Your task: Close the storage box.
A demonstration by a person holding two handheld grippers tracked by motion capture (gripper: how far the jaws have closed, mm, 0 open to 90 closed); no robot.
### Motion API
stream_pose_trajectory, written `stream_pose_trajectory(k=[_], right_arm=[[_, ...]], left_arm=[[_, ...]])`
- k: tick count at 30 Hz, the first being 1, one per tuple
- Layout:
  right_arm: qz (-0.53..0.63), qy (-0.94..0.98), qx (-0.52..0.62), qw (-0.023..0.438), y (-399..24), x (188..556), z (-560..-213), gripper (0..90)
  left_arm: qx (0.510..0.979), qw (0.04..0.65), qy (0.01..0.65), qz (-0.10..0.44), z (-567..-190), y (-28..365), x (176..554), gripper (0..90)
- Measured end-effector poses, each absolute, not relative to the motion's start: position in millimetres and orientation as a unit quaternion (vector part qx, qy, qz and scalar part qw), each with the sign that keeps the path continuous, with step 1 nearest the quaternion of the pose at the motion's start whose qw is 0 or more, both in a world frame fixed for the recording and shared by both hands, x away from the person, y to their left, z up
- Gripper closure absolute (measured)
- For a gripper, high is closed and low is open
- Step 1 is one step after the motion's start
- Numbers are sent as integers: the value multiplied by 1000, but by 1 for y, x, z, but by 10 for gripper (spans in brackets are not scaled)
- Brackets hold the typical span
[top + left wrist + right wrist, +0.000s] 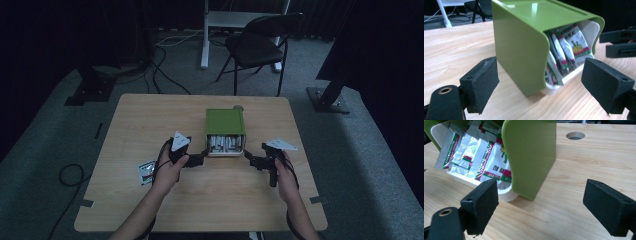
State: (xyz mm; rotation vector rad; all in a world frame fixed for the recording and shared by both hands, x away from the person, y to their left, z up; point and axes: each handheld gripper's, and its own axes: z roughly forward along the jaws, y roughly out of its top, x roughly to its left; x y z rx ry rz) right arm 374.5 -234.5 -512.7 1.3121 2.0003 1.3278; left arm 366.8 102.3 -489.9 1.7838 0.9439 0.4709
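A green box lies on the wooden table, its open end toward me. A white tray packed with several silver, red and green sachets sticks out of it. My left gripper is at the tray's left front corner. In the left gripper view the box corner and sachets sit between the open jaws of the left gripper, untouched. My right gripper is at the right front corner. In the right gripper view the right gripper stands open before the green wall and sachets.
One loose sachet lies on the table to the left of my left hand. A round hole pierces the tabletop behind the box, and this hole also appears in the right gripper view. A dark folding chair and floor cables lie beyond the table.
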Motion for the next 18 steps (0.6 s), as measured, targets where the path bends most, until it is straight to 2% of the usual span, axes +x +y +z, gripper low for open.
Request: stream_pose_trajectory(k=[18], right_arm=[[450,728,471,214,-254,343,-533,127]], left_arm=[[757,487,403,167,-518,108,340,149]])
